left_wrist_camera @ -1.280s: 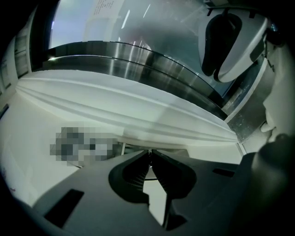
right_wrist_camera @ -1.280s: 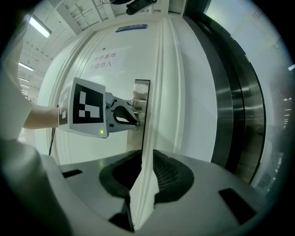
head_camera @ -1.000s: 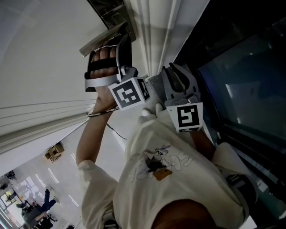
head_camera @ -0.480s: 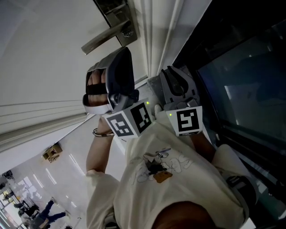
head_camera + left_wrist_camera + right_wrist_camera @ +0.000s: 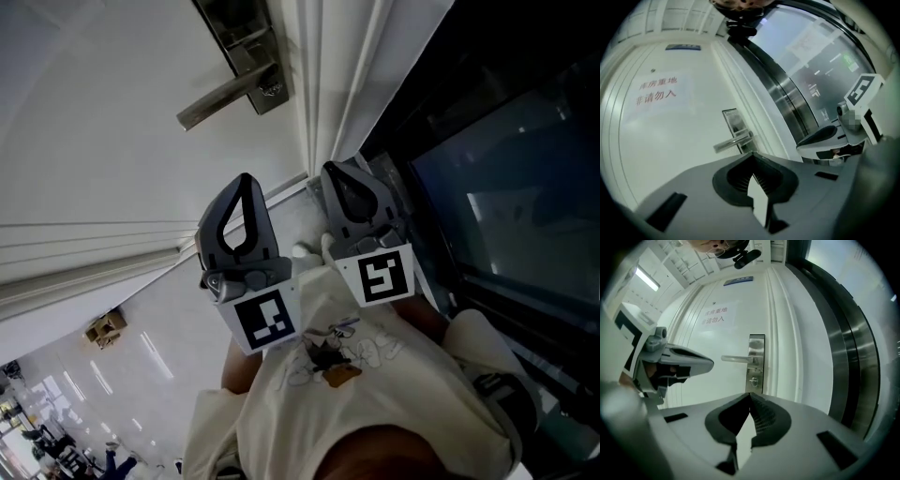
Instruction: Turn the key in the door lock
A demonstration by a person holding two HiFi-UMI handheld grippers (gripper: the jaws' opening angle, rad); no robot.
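Note:
The white door's steel lock plate [image 5: 756, 363] carries a lever handle [image 5: 735, 359] and, below it, a small metal piece at the keyhole [image 5: 753, 380]; whether that piece is a key is too small to tell. In the head view the handle [image 5: 225, 99] sits near the top. Both grippers hang side by side well short of the door, touching nothing. My left gripper [image 5: 246, 178] is shut and empty, and its own view shows the lock plate [image 5: 733, 123] ahead. My right gripper [image 5: 331, 168] is also shut with nothing between its jaws.
A dark glass panel with a metal frame [image 5: 506, 178] runs along the right of the door. A paper notice [image 5: 715, 316] is stuck on the door above the handle. The door frame mouldings [image 5: 323, 84] lie between door and glass.
The left gripper has come away from the lever handle, drawn back toward the person and rolled over. The right gripper has shifted only slightly.

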